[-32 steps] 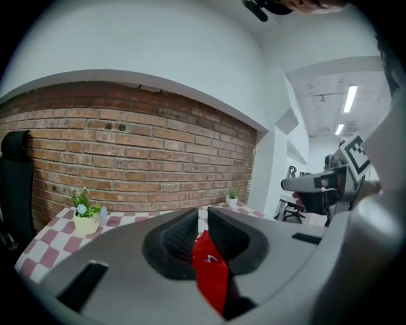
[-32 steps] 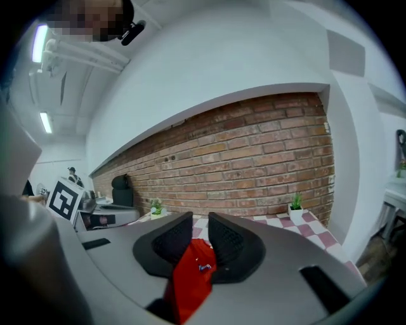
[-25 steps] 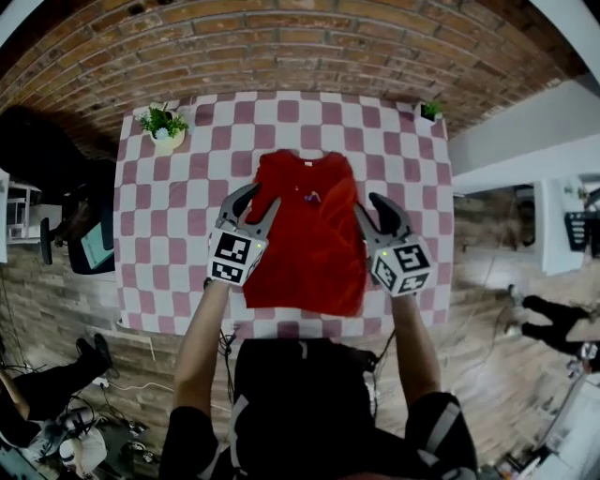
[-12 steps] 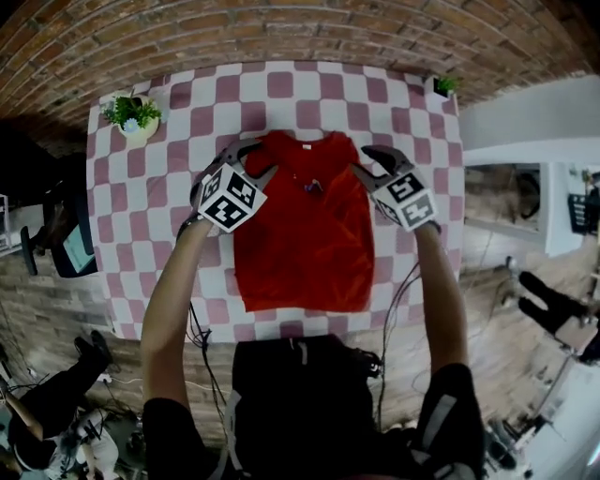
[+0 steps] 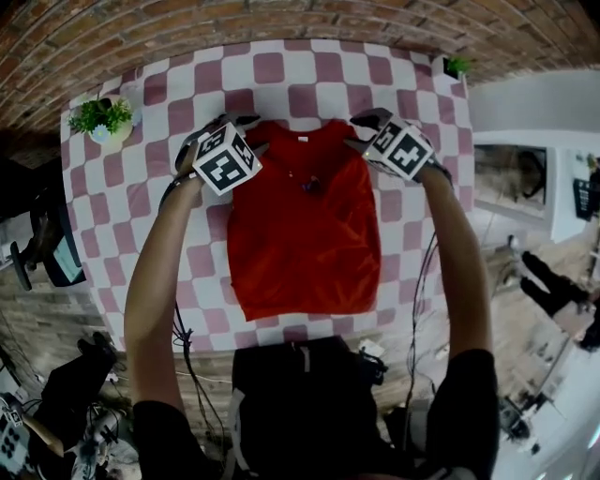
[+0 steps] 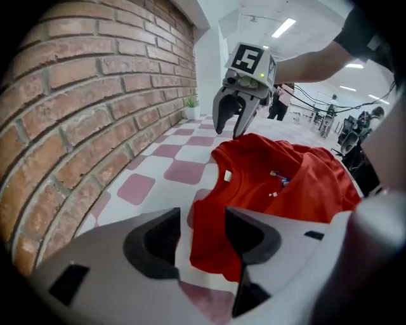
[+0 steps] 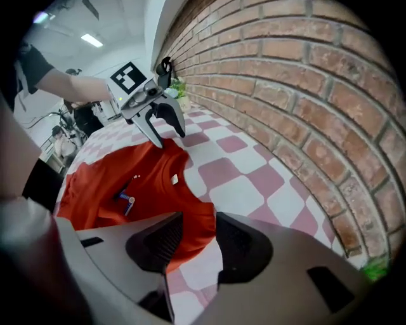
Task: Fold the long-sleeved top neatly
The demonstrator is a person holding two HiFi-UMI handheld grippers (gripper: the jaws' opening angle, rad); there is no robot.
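Since no sleeve is seen sticking out at either side, the long-sleeved top (image 5: 305, 234) is judged to have its sleeves already folded in. It is laid flat as a narrow rectangle, with the collar between the two tongs and the hem well back from them, toward the person. One shoulder corner is framed by the left tongs (image 6: 203, 238), whose jaws have just been opening and are held apart, with cloth between them but not pressed. The other corner is framed likewise by the right tongs (image 7: 200, 241), also just opened wider and closed on nothing. What is left, it is judged, is the lengthwise fold, collar end to hem. Beneath the tongs the checked table (image 5: 150, 216) is spread, beyond their tips a brick wall (image 5: 281, 28) is seen, and outside the left tongs a potted plant (image 5: 105, 120) is set.
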